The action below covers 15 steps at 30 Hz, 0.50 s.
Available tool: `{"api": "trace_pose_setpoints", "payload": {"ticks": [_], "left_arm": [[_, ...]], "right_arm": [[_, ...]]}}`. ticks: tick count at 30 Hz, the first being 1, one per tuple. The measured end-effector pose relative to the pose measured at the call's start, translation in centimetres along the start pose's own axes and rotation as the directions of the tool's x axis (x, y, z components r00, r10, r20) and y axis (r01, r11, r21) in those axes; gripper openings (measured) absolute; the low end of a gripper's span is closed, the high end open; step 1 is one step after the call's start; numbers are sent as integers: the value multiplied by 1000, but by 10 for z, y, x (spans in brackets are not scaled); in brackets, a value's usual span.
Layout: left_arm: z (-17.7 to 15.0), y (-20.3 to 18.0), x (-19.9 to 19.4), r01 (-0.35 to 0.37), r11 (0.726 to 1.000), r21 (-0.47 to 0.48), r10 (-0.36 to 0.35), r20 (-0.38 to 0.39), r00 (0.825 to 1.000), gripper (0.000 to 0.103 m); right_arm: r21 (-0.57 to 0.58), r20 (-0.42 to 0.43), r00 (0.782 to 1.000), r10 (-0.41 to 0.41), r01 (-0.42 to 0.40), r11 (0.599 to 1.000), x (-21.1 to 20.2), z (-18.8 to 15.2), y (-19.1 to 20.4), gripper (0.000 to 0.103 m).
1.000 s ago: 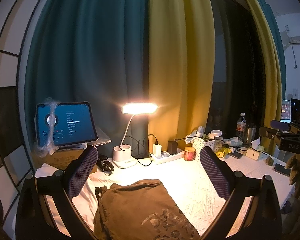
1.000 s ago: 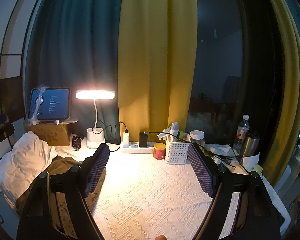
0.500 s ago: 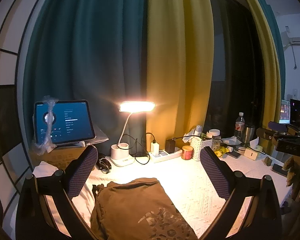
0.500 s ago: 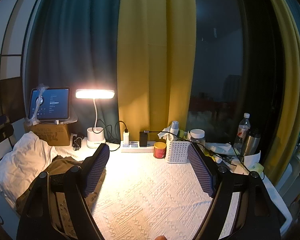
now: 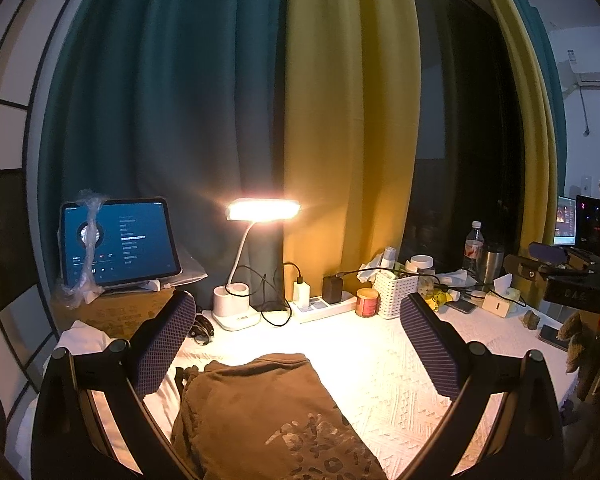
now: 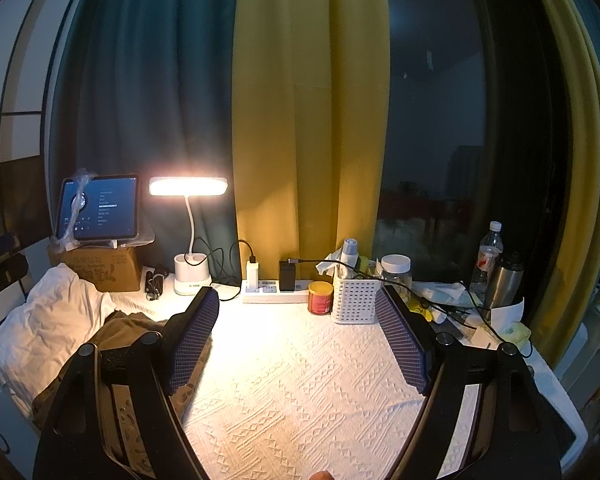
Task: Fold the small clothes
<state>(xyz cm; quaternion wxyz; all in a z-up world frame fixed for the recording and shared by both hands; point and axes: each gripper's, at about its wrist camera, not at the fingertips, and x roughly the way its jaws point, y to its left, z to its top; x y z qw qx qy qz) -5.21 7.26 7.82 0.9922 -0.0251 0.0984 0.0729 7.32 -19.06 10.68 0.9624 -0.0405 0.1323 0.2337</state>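
Left gripper (image 5: 296,344) drifted slightly over brown garment (image 5: 268,416) | both held level | jaws spread, empty

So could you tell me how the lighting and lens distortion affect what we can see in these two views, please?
Left wrist view: the desk lamp blooms with glare, lighting the white cloth but leaving the brown garment dim; fisheye bows the curtains. Right wrist view: the lamp is less flared, and the window is dark.
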Motion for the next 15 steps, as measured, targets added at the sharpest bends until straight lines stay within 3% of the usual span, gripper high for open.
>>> {"api": "trace_pose_setpoints", "payload": {"ticks": [15], "left_arm": [[1,-2,8,20,1000,-4,-20,-14,1000,101]], "right_arm": [[9,-15,1000,-2,2,1000,7,-5,-5,83]]}}
